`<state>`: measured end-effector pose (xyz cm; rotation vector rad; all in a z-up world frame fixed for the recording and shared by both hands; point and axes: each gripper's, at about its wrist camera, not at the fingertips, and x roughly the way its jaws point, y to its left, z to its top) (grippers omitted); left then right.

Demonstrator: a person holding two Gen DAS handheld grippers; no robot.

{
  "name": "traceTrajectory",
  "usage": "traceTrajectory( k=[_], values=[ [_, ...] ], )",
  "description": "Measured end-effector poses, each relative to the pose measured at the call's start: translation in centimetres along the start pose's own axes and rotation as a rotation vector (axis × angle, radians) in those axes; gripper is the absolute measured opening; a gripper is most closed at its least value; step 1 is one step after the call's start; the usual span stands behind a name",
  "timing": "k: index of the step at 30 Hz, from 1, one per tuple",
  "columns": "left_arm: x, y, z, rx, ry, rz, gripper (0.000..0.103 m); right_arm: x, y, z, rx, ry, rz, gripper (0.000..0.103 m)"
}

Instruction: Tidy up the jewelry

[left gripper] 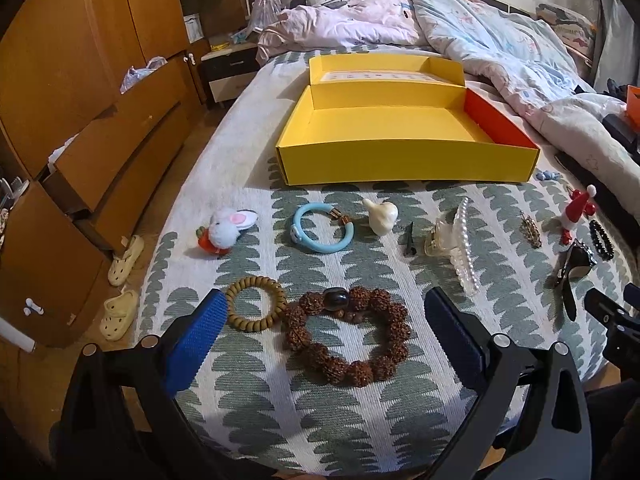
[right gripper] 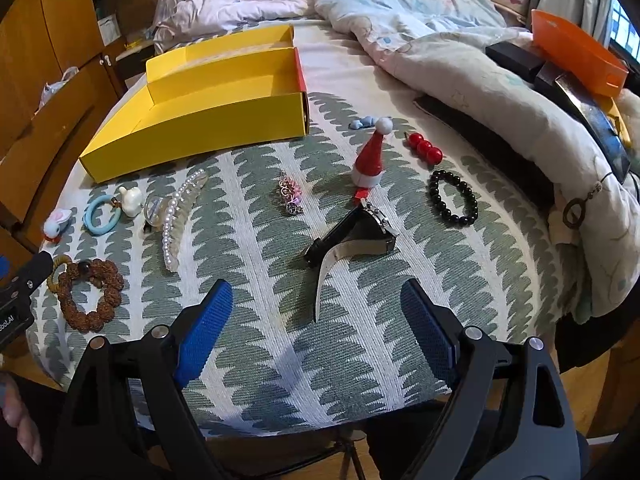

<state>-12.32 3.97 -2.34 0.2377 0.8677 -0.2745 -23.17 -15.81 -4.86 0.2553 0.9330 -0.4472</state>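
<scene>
1. The left gripper (left gripper: 324, 332) hangs low over the near edge of the bed (left gripper: 400, 408), its fingers (left gripper: 196, 340) spread wide with nothing between the pads.
2. Below that gap lies the brown seed-bead bracelet (left gripper: 348, 336), flat on the leaf-patterned cover and touching the coiled tan hair tie (left gripper: 256, 304) on its left.
3. The right gripper (right gripper: 316, 328) is also wide apart and empty, held above the cover.
4. Just beyond its fingers lies the black wristwatch (right gripper: 352, 236), on its side with one strap curving toward the gripper.
5. Past the watch stand a small red Santa-hat clip (right gripper: 368, 160), a string of red balls (right gripper: 424, 148) and a black bead bracelet (right gripper: 454, 198), each apart from the others.
6. Left of the watch lies a small pink crown-like clip (right gripper: 292, 196).
7. Farther left lie a long pearl claw clip (left gripper: 460, 244), a thin black hairpin (left gripper: 409, 240), a cream bird-shaped piece (left gripper: 382, 214), a light blue bangle (left gripper: 322, 228) and a fluffy rabbit clip (left gripper: 226, 232), in a loose row.
8. The yellow box (left gripper: 400, 160) sits open behind that row, farther up the bed, both compartments bare.
9. A small blue clip (right gripper: 362, 123) lies just beside the box's right corner.
10. Rumpled quilts (right gripper: 460, 68) cover the far and right side of the bed.
</scene>
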Motion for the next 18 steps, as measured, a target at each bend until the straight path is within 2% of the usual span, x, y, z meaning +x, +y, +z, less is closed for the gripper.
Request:
traceTrajectory(
  k=[6, 18],
  values=[
    [-0.18, -0.03, -0.01, 0.012, -0.011, 0.032, 0.097, -0.04, -0.12, -0.02, 0.006, -0.002, -0.010, 0.087],
    [-0.34, 0.80, 0.27, -0.012, -0.006, 0.004, 0.097, -0.09, -0.18, -0.03, 0.013, -0.009, -0.014, 0.087]
  ],
)
